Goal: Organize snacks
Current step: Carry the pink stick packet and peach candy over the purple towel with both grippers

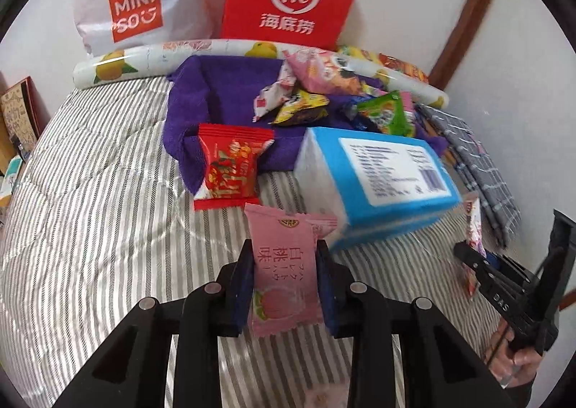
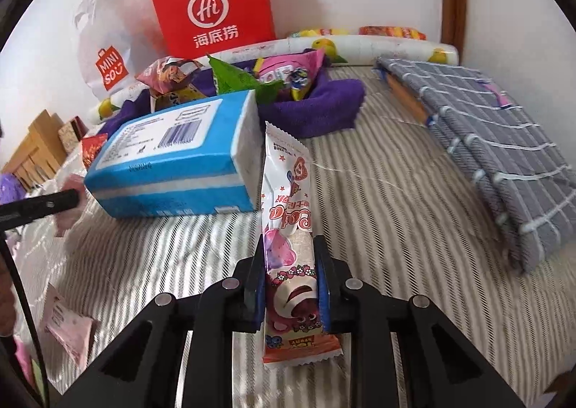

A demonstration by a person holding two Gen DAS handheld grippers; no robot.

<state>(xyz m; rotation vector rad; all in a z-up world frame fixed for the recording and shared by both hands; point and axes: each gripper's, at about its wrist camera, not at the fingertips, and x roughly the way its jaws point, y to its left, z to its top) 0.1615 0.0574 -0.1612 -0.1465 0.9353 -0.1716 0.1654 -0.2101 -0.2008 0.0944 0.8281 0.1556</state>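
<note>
A: State of the pink peach candy packet (image 1: 284,274)?
B: Upright, clamped at both side edges, raised above the striped bedcover.

A: The long white bear-print snack bar (image 2: 288,228)?
B: Upright, clamped near its lower end.

A: Remaining snacks?
B: One red packet (image 1: 230,166) leans on the purple towel (image 1: 201,98); a mixed heap (image 1: 324,94) lies upon it.

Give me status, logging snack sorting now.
Left hand-held gripper shut on pink peach candy. Right hand-held gripper shut on bear snack bar. Blue tissue pack ahead.
</note>
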